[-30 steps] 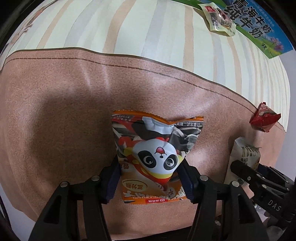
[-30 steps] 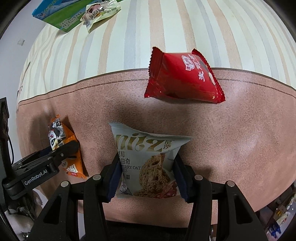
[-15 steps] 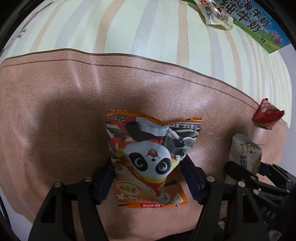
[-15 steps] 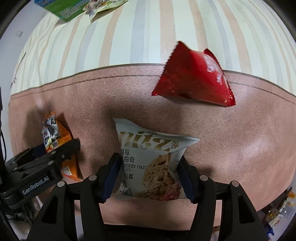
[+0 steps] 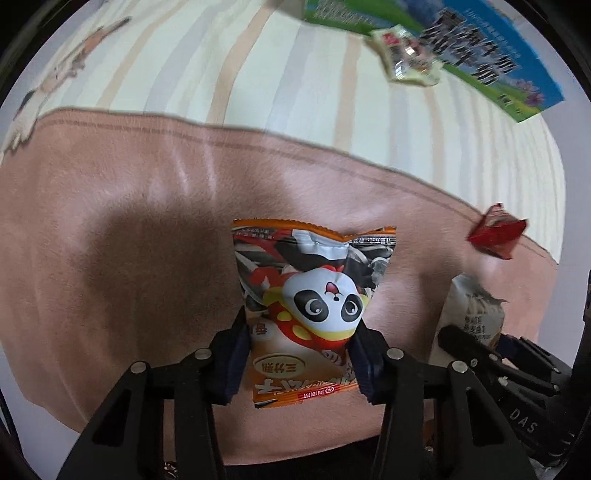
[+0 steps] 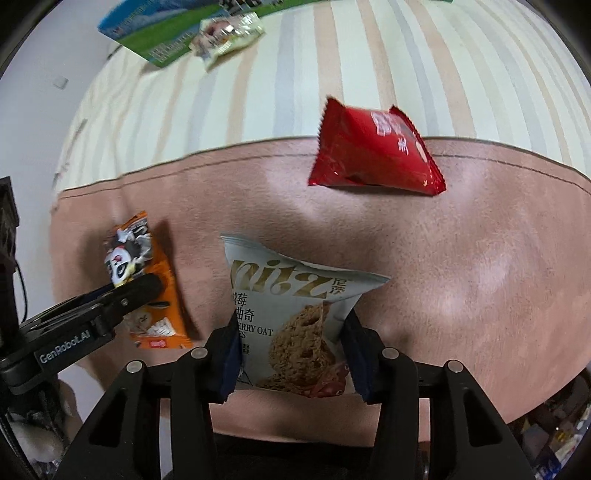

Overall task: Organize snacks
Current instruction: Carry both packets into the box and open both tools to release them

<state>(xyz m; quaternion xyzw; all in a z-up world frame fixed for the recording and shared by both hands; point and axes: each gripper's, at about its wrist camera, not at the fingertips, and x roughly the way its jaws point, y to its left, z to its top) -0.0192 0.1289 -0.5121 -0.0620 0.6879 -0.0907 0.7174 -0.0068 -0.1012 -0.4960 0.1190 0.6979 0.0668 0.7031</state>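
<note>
L tool (image 5: 299, 363) clamped on panda pkt (image 5: 308, 306), R tool (image 6: 291, 360) on oat-cookie pkt (image 6: 291, 325), jaws just closing.

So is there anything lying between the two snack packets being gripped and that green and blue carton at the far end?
Mostly clear cloth. The left gripper pinches the orange panda packet; the right gripper pinches the grey oat cookie packet. Only the red foil packet lies ahead of the cookie packet, and a pale wrapped snack rests against the green and blue carton.

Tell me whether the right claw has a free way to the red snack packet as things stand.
Probably not yet: the right claw is shut on the oat cookie packet. Otherwise the red snack packet lies just beyond it, nothing between.
</note>
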